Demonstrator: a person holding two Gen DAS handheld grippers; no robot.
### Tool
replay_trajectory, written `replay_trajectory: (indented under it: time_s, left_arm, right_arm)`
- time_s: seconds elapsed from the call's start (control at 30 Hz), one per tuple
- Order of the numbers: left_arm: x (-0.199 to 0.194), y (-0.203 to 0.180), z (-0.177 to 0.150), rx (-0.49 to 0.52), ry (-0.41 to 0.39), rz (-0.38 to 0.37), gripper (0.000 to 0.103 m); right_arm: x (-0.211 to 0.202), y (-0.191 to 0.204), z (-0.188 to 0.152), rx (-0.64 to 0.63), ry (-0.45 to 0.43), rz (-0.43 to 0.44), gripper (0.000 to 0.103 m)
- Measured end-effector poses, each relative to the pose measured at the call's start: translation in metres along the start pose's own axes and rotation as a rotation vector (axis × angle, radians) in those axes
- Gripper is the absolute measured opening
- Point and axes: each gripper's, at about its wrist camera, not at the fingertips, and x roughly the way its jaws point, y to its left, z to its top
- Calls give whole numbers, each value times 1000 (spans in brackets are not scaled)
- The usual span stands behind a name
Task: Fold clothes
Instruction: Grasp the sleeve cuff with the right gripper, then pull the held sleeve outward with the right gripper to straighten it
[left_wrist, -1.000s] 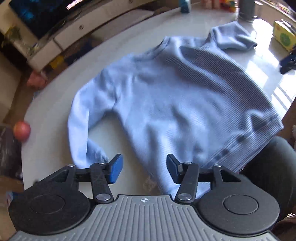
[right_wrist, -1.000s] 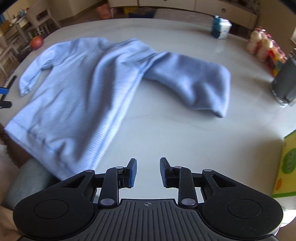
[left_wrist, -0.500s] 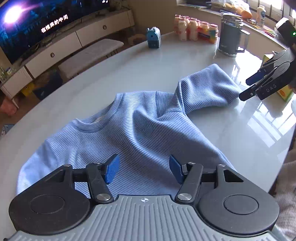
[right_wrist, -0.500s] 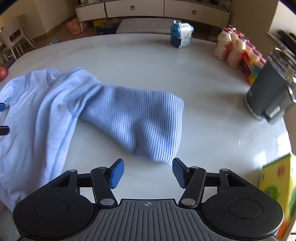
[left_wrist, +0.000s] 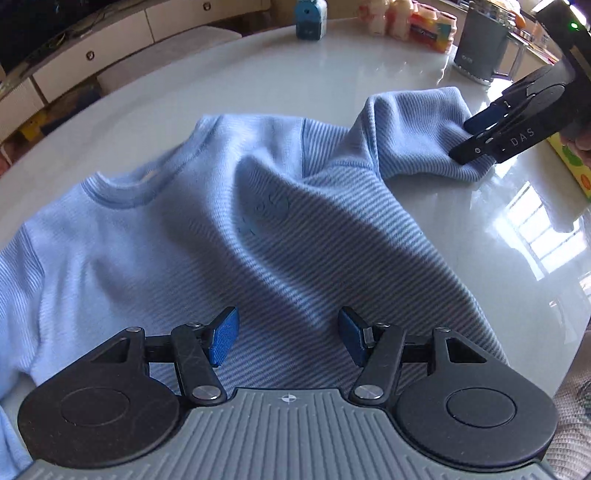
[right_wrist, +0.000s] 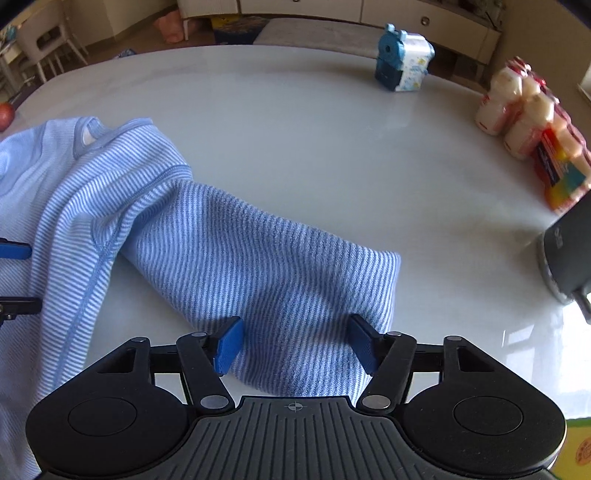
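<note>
A light-blue striped sweater (left_wrist: 258, 221) lies spread on the white table (left_wrist: 258, 81), collar at the left. Its right sleeve (right_wrist: 266, 266) is bent outward and lies flat. My left gripper (left_wrist: 288, 332) hovers open over the sweater's chest, with nothing pinched between its blue pads. My right gripper (right_wrist: 295, 332) is low over the sleeve's cuff end. Its jaws are closing with the cuff fabric lying between them, and the pads stand apart from the cloth. In the left wrist view the right gripper (left_wrist: 476, 136) points down onto that cuff.
A blue pencil sharpener (right_wrist: 402, 61) stands at the far edge. A pack of small drink bottles (right_wrist: 528, 122) and a grey jug (right_wrist: 569, 251) stand at the right. A yellow-green box (left_wrist: 576, 162) lies near the right gripper. A red apple (right_wrist: 5, 114) sits far left.
The left gripper swung from the hem and left sleeve to above the chest. The right gripper moved forward over the sleeve's cuff, its jaws now wider than a second ago.
</note>
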Motion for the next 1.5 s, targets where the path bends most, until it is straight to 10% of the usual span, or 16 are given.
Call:
replay_trajectory:
  time_s: [0.2, 0.6, 0.9, 1.07, 1.27, 1.5]
  left_arm:
    - [1, -2, -6, -31, -10, -5, 59]
    - [1, -7, -14, -34, -5, 0, 68]
    - [-3, 3, -6, -26, 3, 5, 73]
    - [-3, 3, -6, -28, 4, 12, 74]
    - [-2, 3, -7, -40, 4, 21, 76]
    - [0, 4, -7, -38, 8, 18, 77]
  right_arm:
    - [-13, 8, 2, -81, -22, -27, 17]
    - [-100, 17, 51, -207, -347, -214, 15]
    - [-52, -10, -6, -124, -69, -282, 22]
    - [-72, -17, -24, -83, -95, -285, 22]
    - [-102, 12, 14, -118, -273, -154, 22]
    - [-33, 36, 71, -220, -125, -183, 22]
